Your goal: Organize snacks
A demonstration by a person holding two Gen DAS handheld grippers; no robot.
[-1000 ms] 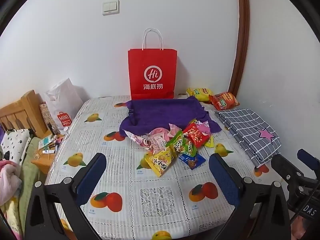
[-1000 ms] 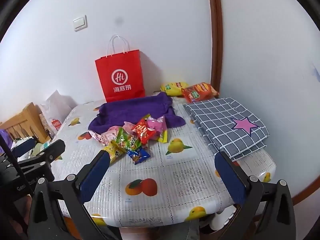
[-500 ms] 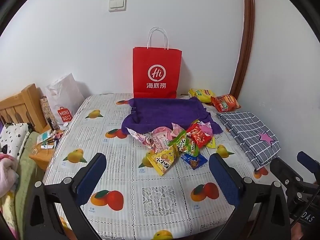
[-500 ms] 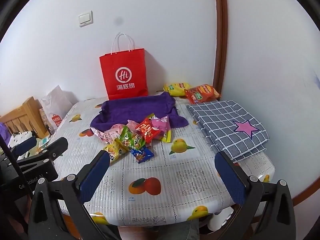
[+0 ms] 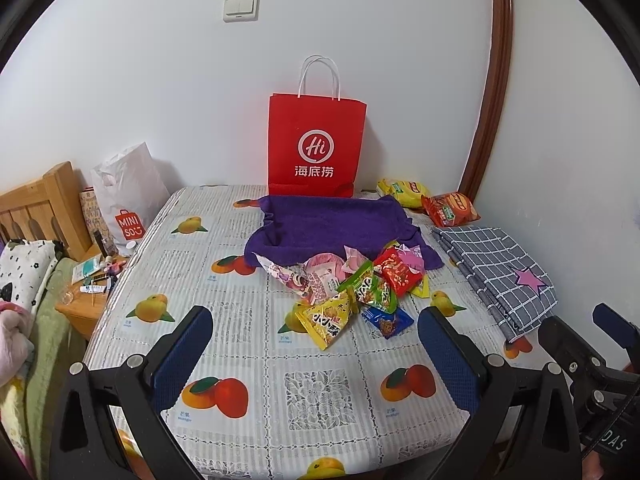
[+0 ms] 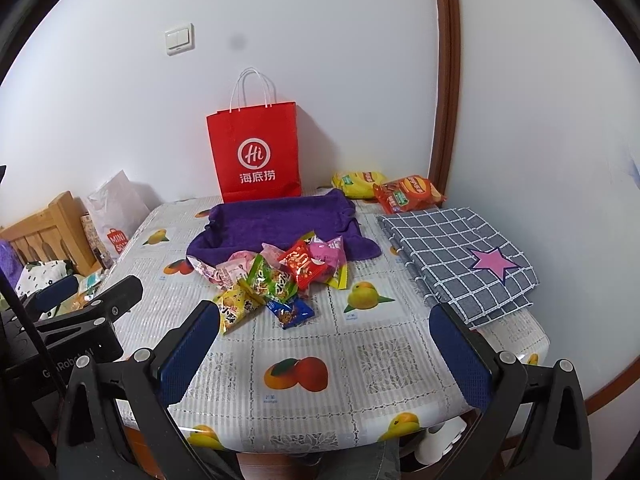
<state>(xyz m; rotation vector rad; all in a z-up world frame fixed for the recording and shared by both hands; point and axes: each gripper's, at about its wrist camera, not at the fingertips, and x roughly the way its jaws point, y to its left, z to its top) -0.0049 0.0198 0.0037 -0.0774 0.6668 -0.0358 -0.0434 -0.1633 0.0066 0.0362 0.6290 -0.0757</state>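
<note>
Snack heap mid-bench, bag standing behind it.

The snack heap [image 5: 352, 292] lies on the bench [image 5: 320, 392], partly on the front edge of a towel [image 5: 332, 224]. Behind the towel a paper bag [image 5: 317, 144] stands against the wall. Two more packets [image 5: 430, 200] lie in the far right corner, and a folded cloth [image 5: 500, 268] lies at the right edge, before them.

Table [image 5: 248, 360] covered by a fruit-print cloth, extending ahead of both hand-held grippers. Directly on it: pile of snack packets [image 5: 352, 292] just ahead of the fingers, its far edge overlapping a purple towel [image 5: 332, 224]. Red paper bag [image 5: 316, 144] upright beyond the towel, at the wall. Yellow chip bag [image 5: 402, 192] and red chip bag [image 5: 450, 210] far right. Folded checked cloth [image 5: 500, 272] along the right edge.
</note>
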